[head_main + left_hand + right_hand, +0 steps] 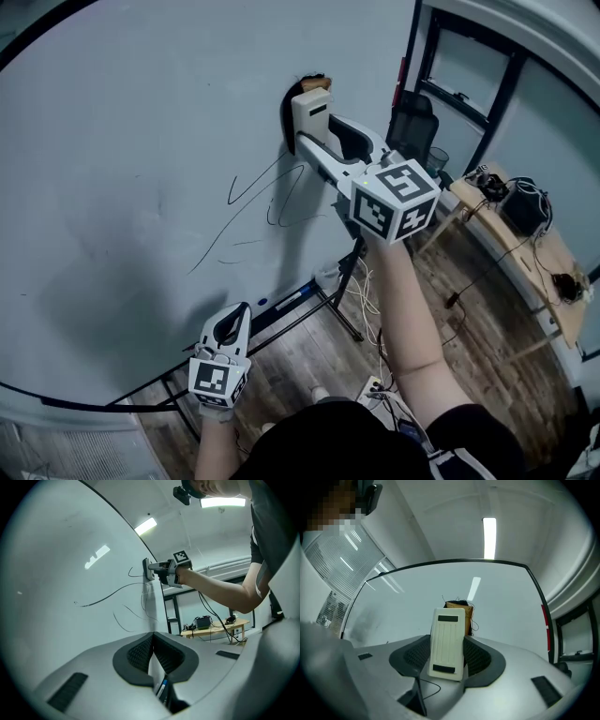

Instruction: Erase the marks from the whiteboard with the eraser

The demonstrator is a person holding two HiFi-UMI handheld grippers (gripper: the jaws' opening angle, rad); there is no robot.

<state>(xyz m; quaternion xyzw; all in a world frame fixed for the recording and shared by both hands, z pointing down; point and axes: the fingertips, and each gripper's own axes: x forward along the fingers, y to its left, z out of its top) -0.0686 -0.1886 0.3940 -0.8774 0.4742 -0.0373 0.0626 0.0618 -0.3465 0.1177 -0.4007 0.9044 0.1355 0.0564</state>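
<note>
Containers: no true container in view. The nearest thing is the ledge (302,309) along the bottom edge of the whiteboard (112,169). A pen with a blue end (289,300) lies on it.

Eraser (311,105): white plastic back, brown pad side. It is clamped in the right gripper (319,141) and pressed against the board, high up. In the right gripper view the eraser (448,630) stands upright between the two dark ribbed fingers (412,656). They grip its lower half, and the pad end points at the board face (417,597).

Marks (267,202): thin dark lines, looped and slanted, still on the board. They sit below and to the left of the eraser, near it. I cannot tell whether the pad touches the top stroke.

Right arm: bare forearm (408,300) stretched upward and forward from the body, with the marker cube (396,199) on top of the gripper. The left gripper view shows the same reach from the side, with the right gripper (161,570) level and square to the board.

Left gripper (234,321): held low, near the board's bottom edge and well apart from the marks, tips pointing up. Its own view shows the fingers (138,653) closed pad to pad with nothing between them.

Surroundings: a wooden desk (525,253) carrying boxes and cables stands to the right on the plank floor (469,328). A dark chair (412,122) is beyond it.
</note>
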